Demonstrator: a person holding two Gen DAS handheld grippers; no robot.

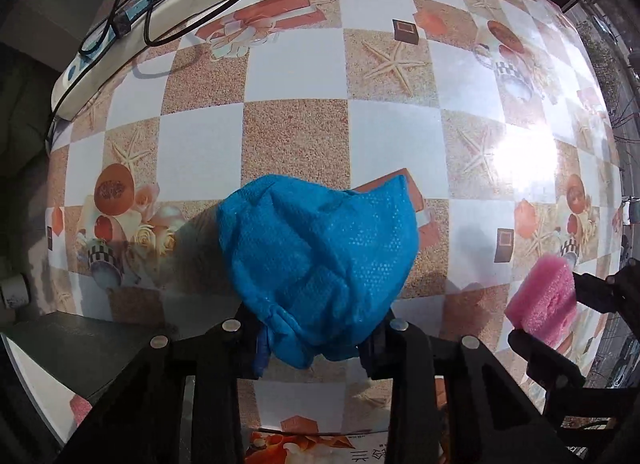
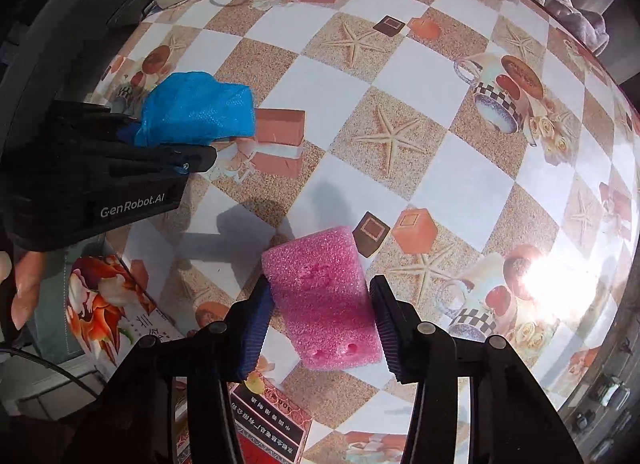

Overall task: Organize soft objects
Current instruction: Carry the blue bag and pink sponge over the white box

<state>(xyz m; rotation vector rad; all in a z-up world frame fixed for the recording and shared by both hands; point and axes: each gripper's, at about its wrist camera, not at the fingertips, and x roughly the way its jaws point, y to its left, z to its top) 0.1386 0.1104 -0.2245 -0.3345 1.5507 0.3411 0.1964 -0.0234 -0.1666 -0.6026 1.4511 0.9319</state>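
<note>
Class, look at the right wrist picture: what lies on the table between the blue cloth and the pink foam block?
In the right wrist view, nothing stands between the blue cloth and the pink foam block: only bare patterned tablecloth with shadows.

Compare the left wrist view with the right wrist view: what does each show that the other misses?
Only the left wrist view shows the full length of the white power strip with its black cables.

Only the right wrist view shows the grey plush item at the far table edge, the person's fingers, and the red printed box below the grippers.

Both show the crumpled blue mesh cloth pinched in the left gripper, the pink foam block between the right gripper's pads, and the checkered seashell tablecloth.
</note>
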